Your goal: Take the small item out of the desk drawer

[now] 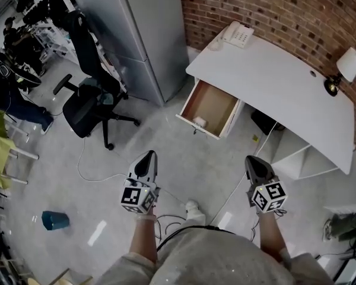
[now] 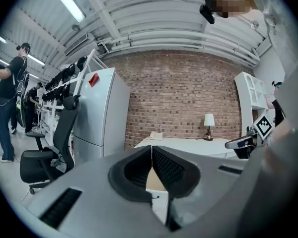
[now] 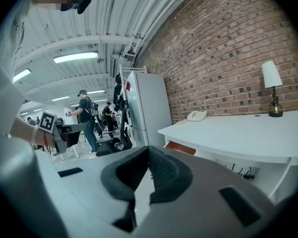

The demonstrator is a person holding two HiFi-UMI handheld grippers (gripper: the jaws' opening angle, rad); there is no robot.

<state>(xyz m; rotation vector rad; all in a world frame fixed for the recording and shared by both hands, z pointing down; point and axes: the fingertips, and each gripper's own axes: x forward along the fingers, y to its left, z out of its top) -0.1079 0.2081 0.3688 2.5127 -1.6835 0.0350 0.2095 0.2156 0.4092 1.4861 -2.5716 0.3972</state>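
Black chair [image 1: 86,103] stands far left. Left tongs [image 1: 147,157] are pressed together, empty, with open floor [image 1: 184,159] ahead. The white item [image 1: 199,122] lies by the front edge of the pulled-out drawer [image 1: 216,103], too small to show its axis. Right tongs [image 1: 253,160] are likewise closed, apart from the bench [image 1: 273,76].

A desk [image 1: 279,79] stands against a brick wall [image 1: 273,8]. A telephone [image 1: 237,34] sits at its far left corner and a lamp [image 1: 345,69] near its far right edge. An open drawer [image 1: 218,101] juts from the desk's left end, with a small item [image 1: 200,122] at the drawer's front edge. Further left an office chair [image 1: 89,97] stands before a cabinet [image 1: 143,34].
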